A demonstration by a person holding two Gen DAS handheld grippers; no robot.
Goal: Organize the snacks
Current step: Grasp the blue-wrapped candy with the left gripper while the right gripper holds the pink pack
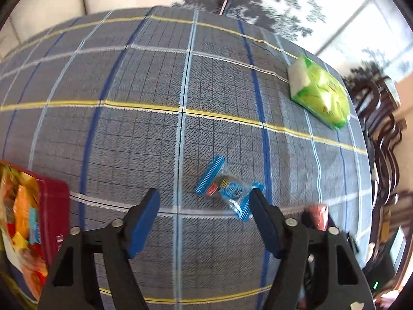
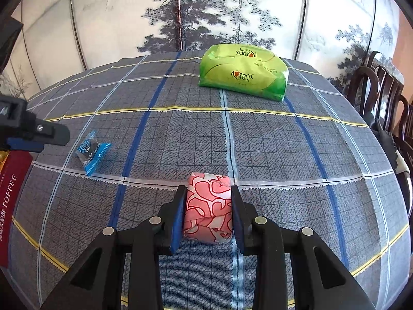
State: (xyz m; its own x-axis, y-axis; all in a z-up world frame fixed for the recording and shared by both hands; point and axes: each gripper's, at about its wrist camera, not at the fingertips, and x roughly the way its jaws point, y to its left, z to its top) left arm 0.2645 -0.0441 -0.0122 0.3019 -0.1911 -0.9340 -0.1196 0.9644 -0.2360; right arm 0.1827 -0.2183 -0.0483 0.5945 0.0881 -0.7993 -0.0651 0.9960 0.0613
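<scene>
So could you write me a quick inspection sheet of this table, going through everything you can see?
Surface: round table under a grey plaid tablecloth with blue, yellow and white stripes.
Job's things: pink patterned snack packet held between gripper pads; small blue-wrapped snack lying loose on the cloth; red toffee box at the left edge, with colourful wrapped snacks inside.
Clutter: green tissue pack at the far side.
Grippers: right gripper shut on the pink packet; left gripper open above the cloth, nothing between its pads, blue snack just beyond its right finger.
Cables: nothing seen.
Surroundings: folding screen painted with pine trees behind the table; dark wooden chairs to the right.
</scene>
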